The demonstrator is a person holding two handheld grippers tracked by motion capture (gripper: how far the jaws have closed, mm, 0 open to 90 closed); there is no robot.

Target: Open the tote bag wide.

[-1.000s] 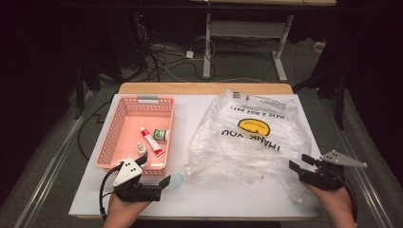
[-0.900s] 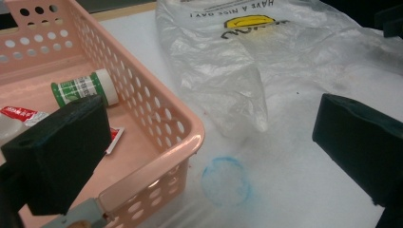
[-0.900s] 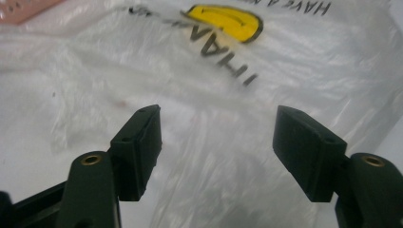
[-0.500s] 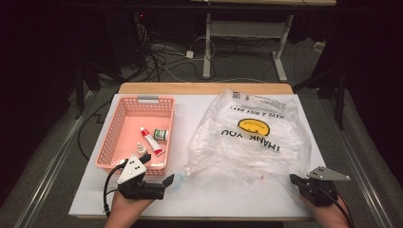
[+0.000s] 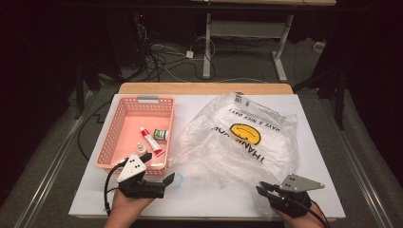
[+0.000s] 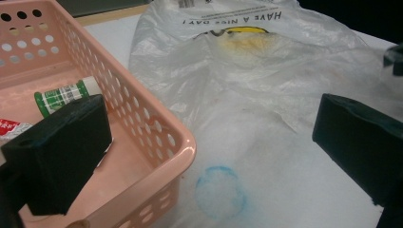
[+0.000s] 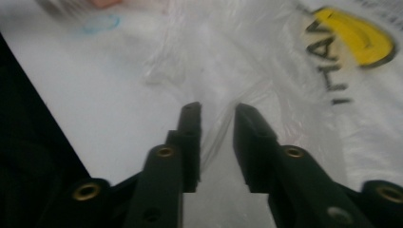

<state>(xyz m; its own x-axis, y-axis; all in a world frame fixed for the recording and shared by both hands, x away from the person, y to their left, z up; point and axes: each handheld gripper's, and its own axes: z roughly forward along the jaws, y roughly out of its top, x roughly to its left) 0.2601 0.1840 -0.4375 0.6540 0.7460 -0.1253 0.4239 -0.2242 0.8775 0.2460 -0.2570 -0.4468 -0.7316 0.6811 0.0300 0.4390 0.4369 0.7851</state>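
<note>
Thin plastic is passing between my right gripper's (image 7: pixel 216 118) narrow jaws, not yet pinched. My left gripper (image 5: pixel 167 181) is gaping wide beside the basket (image 5: pixel 112 137). The bag (image 5: pixel 237 142) is sprawling toward the table's (image 5: pixel 90 199) right edge; limp and slippery, so I'm judging its near hem the best hold.

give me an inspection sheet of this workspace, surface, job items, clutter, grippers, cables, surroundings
Surface: white table with a wooden far edge.
Job's things: clear plastic bag with a yellow smiley, lying crumpled; pink basket holding a red-and-white tube, a green-labelled bottle and a small white bottle.
Clutter: nothing seen.
Grippers: left gripper open, near the basket's near corner; right gripper jaws slightly apart with a fold of the bag's edge between them.
Cables: black cable from the left gripper; tangled cables on the floor.
Surroundings: dark room, desk legs behind.
</note>
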